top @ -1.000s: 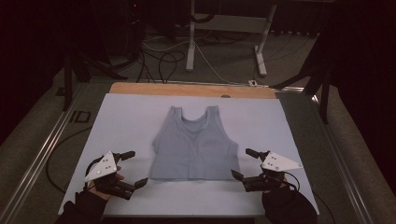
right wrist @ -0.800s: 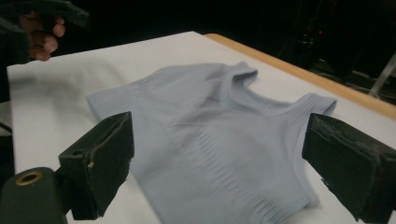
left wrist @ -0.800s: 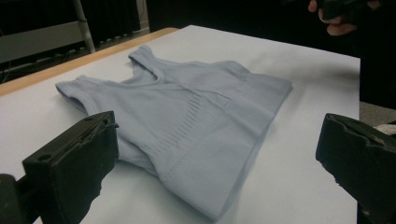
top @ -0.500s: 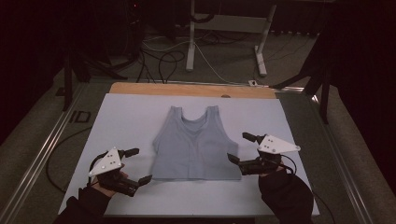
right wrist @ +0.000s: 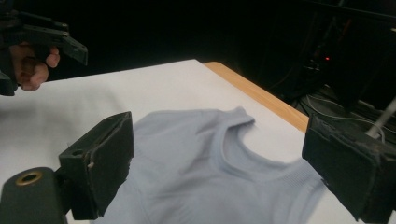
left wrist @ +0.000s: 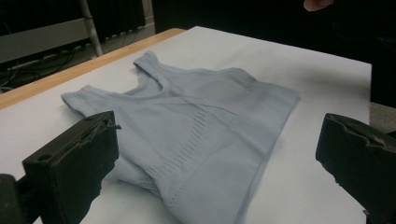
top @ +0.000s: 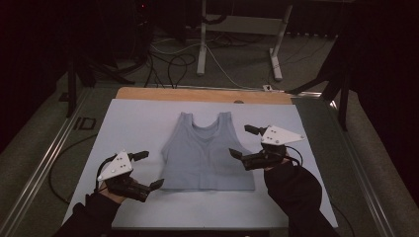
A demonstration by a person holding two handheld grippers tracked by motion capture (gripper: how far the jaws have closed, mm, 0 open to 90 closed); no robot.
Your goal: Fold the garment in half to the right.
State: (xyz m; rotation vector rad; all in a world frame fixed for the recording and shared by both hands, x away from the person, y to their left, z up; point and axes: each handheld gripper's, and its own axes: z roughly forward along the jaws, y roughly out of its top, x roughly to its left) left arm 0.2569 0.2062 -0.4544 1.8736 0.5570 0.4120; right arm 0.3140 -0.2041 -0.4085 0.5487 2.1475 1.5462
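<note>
Since a second ago, the right gripper (top: 243, 141) has been moved up and inward over the tank top's right edge, while the left gripper (top: 149, 170) is kept beside the lower left hem. Both are held wide open and empty. A pale blue tank top (top: 206, 154) is laid flat, mid-table (top: 133, 123).

Dim room, lit tabletop, dark surroundings, soft near jaws

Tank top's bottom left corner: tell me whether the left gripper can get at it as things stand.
Probably yes. The left gripper is open beside the tank top, its near corner lies flat on the table cover, and nothing sits between.
</note>
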